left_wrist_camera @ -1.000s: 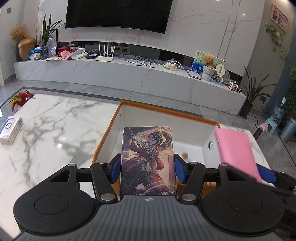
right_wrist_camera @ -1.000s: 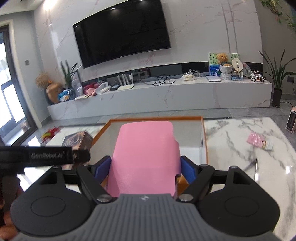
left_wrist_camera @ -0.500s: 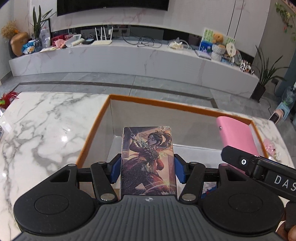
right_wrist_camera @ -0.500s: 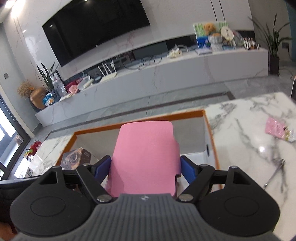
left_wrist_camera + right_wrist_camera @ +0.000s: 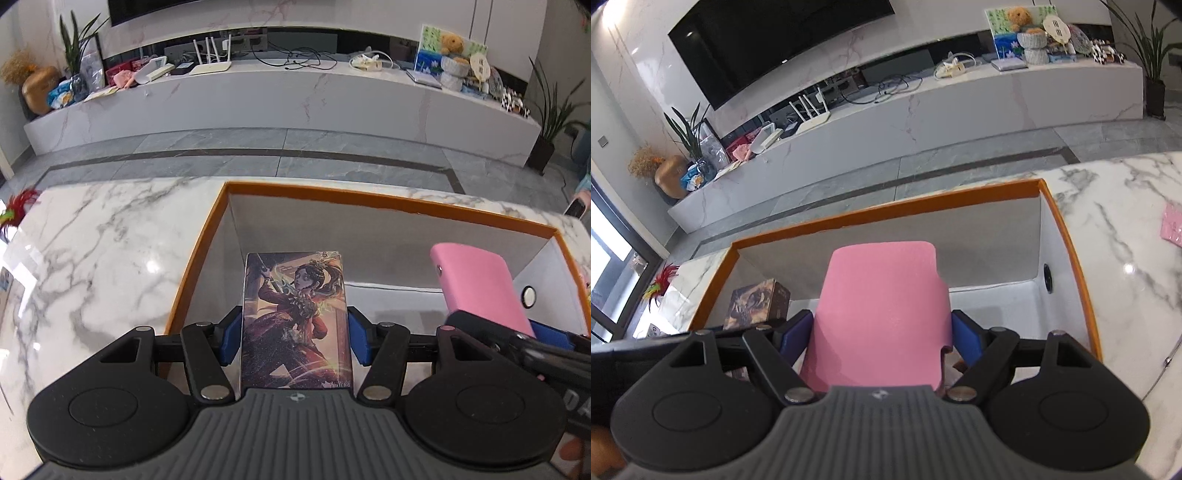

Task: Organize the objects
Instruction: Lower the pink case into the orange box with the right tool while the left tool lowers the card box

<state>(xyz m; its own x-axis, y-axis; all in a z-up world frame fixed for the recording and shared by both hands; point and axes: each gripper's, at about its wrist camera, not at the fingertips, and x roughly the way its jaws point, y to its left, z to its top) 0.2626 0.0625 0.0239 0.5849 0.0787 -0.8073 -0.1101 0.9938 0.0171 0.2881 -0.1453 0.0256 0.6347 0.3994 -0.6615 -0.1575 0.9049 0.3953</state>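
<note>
While each tool clamps its load — left tool [image 5: 294,334] the illustrated card box [image 5: 295,317], right tool [image 5: 879,338] the pink rectangular case [image 5: 882,314] — an early release would drop both hard into the orange-rimmed white box [image 5: 388,203].

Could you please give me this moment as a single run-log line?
left gripper: shut on illustrated box | right gripper: shut on pink case | both over orange-rimmed box | nothing released
</note>
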